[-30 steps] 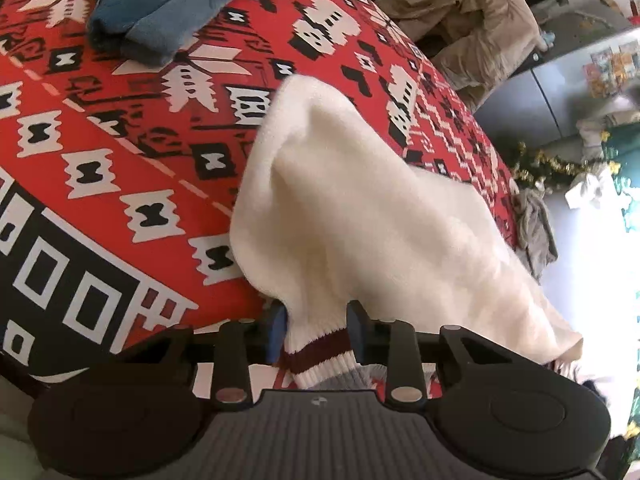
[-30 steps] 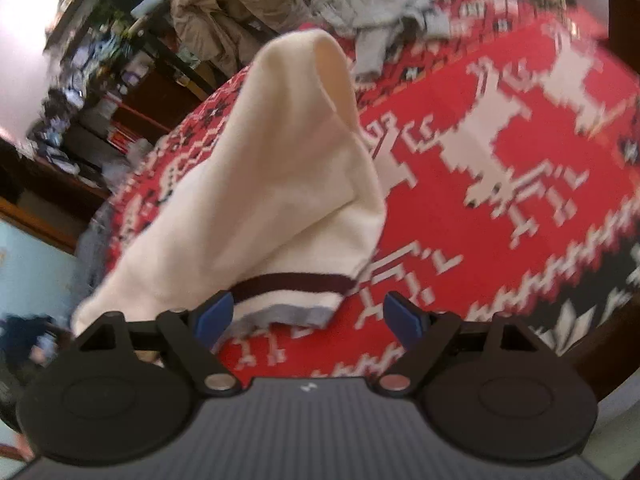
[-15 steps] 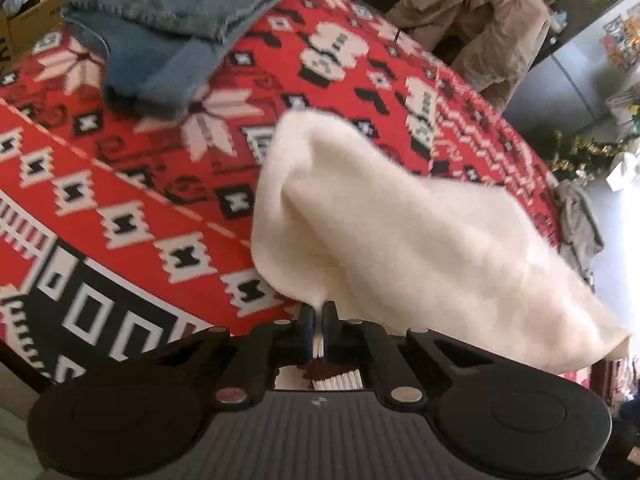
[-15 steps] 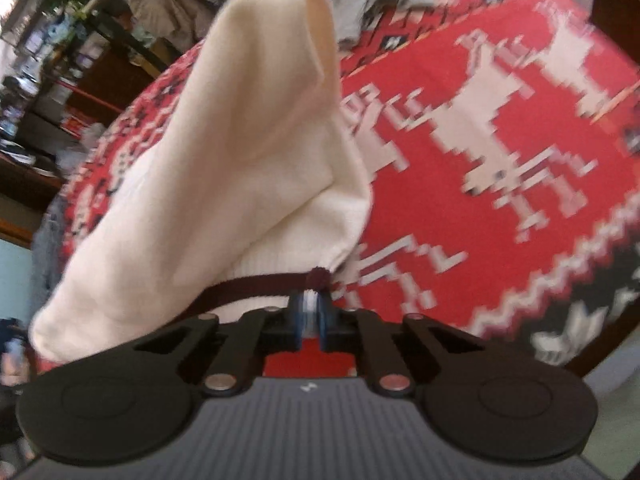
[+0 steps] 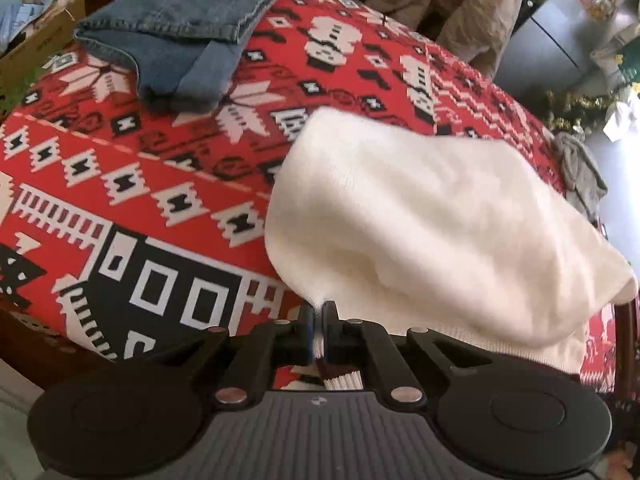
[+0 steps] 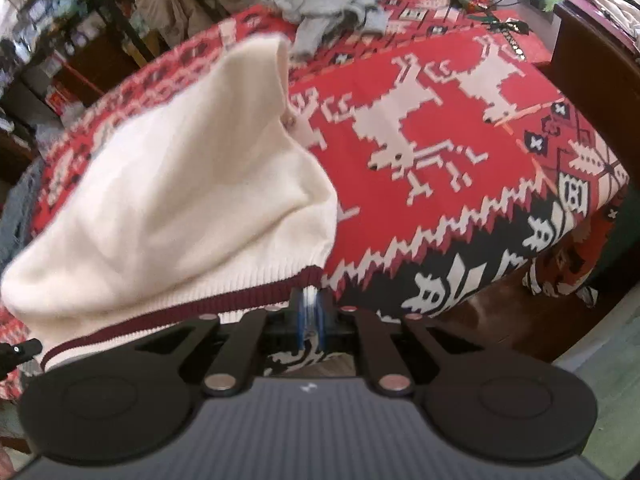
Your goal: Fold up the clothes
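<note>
Now both grippers pinch the white sweater (image 5: 432, 220) by its striped hem: left gripper (image 5: 319, 326) on one corner, right gripper (image 6: 308, 320) on the other. It stretches away across the red blanket (image 5: 120, 184).

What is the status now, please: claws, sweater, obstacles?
Left claw and right claw shut on cream sweater hem. Sweater lifted over red blanket. Folded jeans and grey garment lie clear.

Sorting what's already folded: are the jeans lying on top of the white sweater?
No, the jeans lie apart from the sweater, on the blanket.
</note>
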